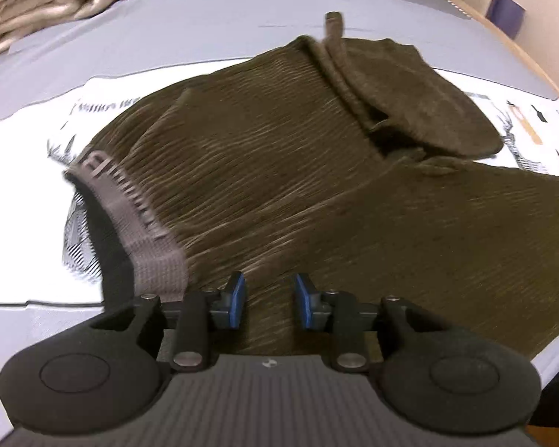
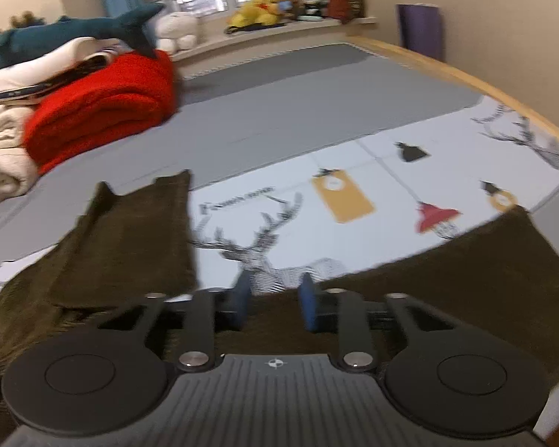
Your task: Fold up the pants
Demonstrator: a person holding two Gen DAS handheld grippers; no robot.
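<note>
Olive-brown ribbed pants (image 1: 279,171) lie spread across the bed, with the grey waistband (image 1: 138,223) at the left and a folded-over flap at the upper right. My left gripper (image 1: 270,300) hovers over the near part of the fabric, and its blue pads (image 1: 236,300) stand apart with nothing pinched. In the right wrist view one part of the pants (image 2: 123,246) lies to the left and another runs under and to the right of my right gripper (image 2: 274,303). Its pads stand apart over the cloth's edge, blurred, without pressing on it.
A white sheet printed with deer (image 2: 264,249) lies under the pants on the grey bedcover (image 2: 279,89). A red blanket (image 2: 100,108), cream bedding (image 1: 37,3) and a plush shark (image 2: 74,29) sit at the far left. The wooden bed edge (image 2: 466,70) runs along the right.
</note>
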